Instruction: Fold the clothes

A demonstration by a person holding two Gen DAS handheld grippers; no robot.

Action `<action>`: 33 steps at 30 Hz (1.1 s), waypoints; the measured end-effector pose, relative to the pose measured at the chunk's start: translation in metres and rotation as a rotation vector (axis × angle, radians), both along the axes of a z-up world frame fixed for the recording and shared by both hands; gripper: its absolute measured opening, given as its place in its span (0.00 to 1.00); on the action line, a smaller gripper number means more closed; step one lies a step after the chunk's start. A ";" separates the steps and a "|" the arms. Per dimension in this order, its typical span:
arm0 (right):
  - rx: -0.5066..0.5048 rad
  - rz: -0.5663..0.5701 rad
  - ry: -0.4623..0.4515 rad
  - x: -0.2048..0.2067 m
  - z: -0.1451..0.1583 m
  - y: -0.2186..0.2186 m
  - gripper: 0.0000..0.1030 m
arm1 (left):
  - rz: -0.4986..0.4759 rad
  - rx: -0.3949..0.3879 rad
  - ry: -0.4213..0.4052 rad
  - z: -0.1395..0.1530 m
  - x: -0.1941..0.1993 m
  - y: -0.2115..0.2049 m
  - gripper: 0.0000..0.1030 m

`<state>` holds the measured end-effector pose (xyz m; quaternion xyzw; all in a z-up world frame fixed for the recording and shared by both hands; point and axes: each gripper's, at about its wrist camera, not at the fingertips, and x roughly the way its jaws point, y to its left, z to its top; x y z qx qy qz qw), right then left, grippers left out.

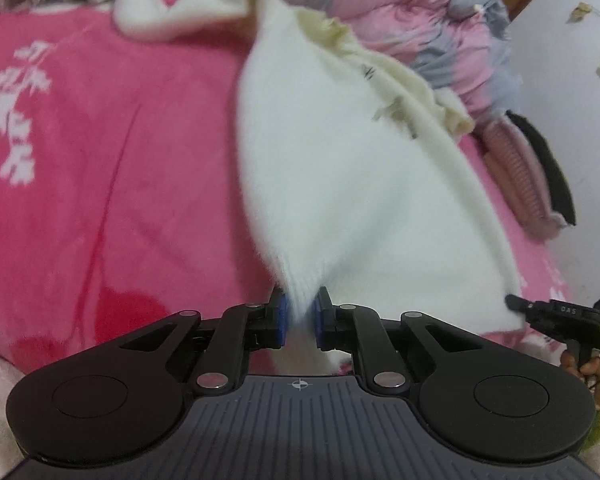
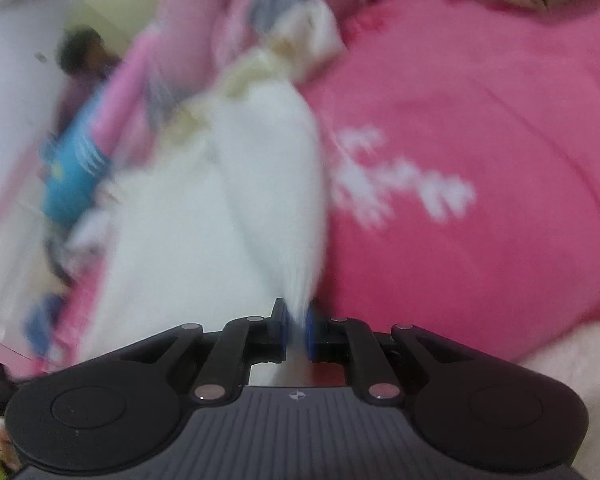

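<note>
While both cams are pretty smeary, I can see my left claw clamped tight on the ribbed hem of the white sweater, blue pads pinching it from both sides. Right claw has its pads closed on a corner of the same sweater too, fabric fanning out from between them. So the sweater is strung between my two claws, its near edge lifted, while the far end trails onto the pink blanket that covers the bed. That blanket has a white leafy print on it. On the left cam the sweater's cream lining shows along its right side, and the other claw pokes in at the right edge, touching the sweater's edge. Far behind sits a rumpled pink-and-grey quilt. A ribbed pink garment lies on the right near the wall. Right cam is too blurry to make out the stuff on its left side.
</note>
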<state>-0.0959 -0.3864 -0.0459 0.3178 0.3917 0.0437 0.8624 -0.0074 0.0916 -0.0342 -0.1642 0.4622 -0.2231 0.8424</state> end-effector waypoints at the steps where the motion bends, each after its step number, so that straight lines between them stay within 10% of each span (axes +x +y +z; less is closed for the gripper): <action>1: 0.008 -0.004 -0.018 -0.003 0.000 0.000 0.11 | 0.000 -0.002 0.002 -0.002 0.000 0.001 0.13; 10: 0.102 -0.136 -0.110 -0.009 0.024 -0.048 0.39 | -0.042 0.013 -0.078 0.017 0.000 0.011 0.21; 23: -0.028 -0.012 -0.056 0.214 0.021 -0.043 0.62 | 0.030 0.132 -0.170 0.009 0.039 -0.014 0.37; 25: -0.073 0.000 -0.039 0.243 0.015 -0.036 0.56 | 0.037 0.154 -0.189 0.005 0.046 -0.017 0.37; 27: -0.117 0.011 -0.021 0.271 0.010 -0.030 0.13 | 0.039 0.202 -0.195 0.000 0.051 -0.020 0.37; 33: -0.359 -0.090 -0.176 0.278 0.035 -0.026 0.09 | 0.019 0.170 -0.166 -0.007 0.058 -0.009 0.37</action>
